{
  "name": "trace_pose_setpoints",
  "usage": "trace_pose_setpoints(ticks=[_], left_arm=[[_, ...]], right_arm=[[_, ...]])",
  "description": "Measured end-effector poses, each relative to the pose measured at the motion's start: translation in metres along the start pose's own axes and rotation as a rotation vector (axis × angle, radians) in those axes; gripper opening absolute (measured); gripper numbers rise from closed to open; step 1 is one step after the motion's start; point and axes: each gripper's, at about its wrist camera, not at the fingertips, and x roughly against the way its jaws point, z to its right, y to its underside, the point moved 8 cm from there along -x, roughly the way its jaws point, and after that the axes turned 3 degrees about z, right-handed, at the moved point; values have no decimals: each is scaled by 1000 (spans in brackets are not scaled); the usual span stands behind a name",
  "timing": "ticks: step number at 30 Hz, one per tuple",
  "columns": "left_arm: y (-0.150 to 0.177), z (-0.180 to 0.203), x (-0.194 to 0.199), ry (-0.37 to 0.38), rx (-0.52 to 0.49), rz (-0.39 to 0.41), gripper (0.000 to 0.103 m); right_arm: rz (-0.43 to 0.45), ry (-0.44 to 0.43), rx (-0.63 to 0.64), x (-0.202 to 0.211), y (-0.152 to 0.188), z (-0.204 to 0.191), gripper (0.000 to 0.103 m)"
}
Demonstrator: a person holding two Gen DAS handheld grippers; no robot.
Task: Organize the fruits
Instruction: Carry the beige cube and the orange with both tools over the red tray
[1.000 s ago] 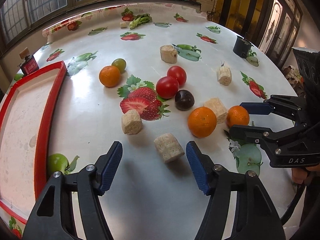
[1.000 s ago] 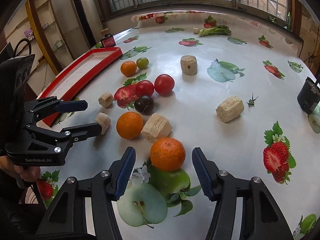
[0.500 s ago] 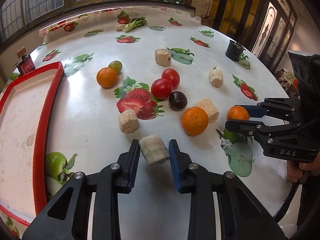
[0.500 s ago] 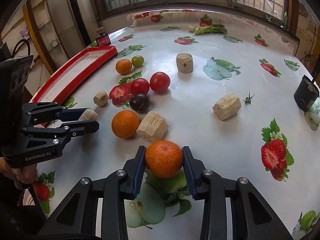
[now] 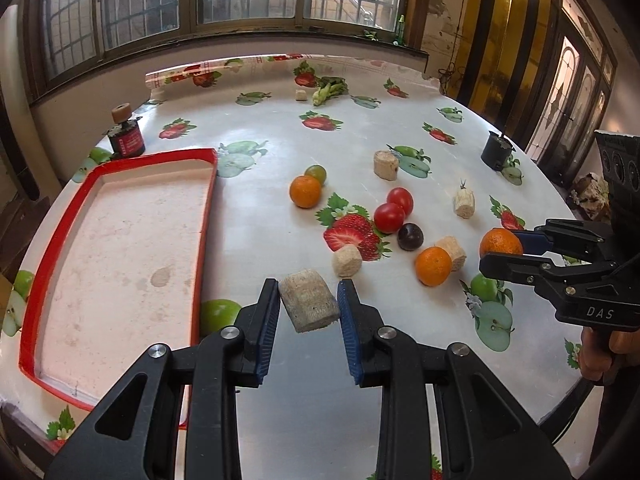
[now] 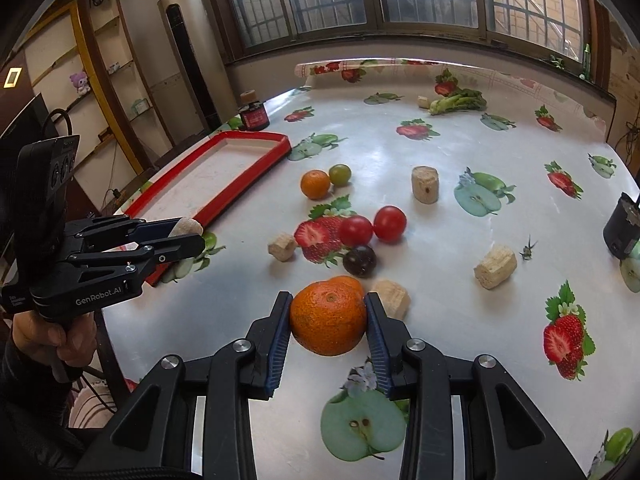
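Observation:
My left gripper (image 5: pixel 308 292) is shut on a beige cork-like block (image 5: pixel 308 300), held off the table beside the red-rimmed tray (image 5: pixel 206 216). My right gripper (image 6: pixel 326 304) is shut on an orange (image 6: pixel 328 316), lifted above the printed tablecloth. From the right wrist view the left gripper (image 6: pixel 188 234) hangs near the tray's near corner (image 6: pixel 248 176). On the table lie another orange (image 5: pixel 433 266), a third orange (image 5: pixel 305 191), a green fruit (image 5: pixel 316 173), two red tomatoes (image 5: pixel 389 218) and a dark plum (image 5: pixel 410 236).
Several more beige blocks (image 5: pixel 347 260) are scattered among the fruit. A black cup (image 5: pixel 496 152) stands at the right, a dark red jar (image 5: pixel 127 140) behind the tray, and a leafy vegetable (image 5: pixel 330 90) at the far edge. A hand (image 6: pixel 56 336) grips the left handle.
Both grippers closed, the left on the block and the right on the orange, then lifted them off the table. The left one has shifted toward the tray.

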Motion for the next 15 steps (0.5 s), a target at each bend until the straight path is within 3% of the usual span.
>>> trace_pose_setpoints(ticks=[15], left_arm=[[-4, -65, 34, -111, 94, 69, 27]], right_arm=[[35, -102, 46, -12, -27, -52, 37]])
